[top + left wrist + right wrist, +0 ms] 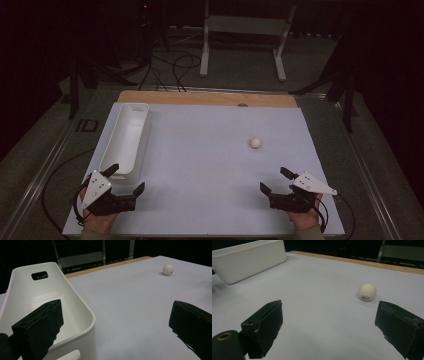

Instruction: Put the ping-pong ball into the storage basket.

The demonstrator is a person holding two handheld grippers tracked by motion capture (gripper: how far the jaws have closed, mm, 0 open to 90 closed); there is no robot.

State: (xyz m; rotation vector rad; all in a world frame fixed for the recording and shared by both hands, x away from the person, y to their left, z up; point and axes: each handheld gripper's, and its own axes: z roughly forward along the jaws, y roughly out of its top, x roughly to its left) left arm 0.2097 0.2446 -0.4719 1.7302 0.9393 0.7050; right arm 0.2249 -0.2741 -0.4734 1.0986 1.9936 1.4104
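Note:
A small white ball (pixel 255 142) (pixel 168 269) (pixel 367 291) rests on the white table sheet (pixel 200 150), right of centre. A long white bin (pixel 125 137) (pixel 45 300) (pixel 247 260) stands along the left side and looks bare inside. My left gripper (pixel 125 179) (pixel 115 327) is open at the front left, one jaw over the bin's near end. My right gripper (pixel 275 181) (pixel 329 330) is open at the front right, with the ball a short way beyond its jaws. Nothing is held between either pair of jaws.
A wooden strip (pixel 207 98) edges the table's far side. Beyond it on the dark floor stand a white frame (pixel 245 30), cables (pixel 170 70) and dark stands. Cables trail from both grippers off the front corners.

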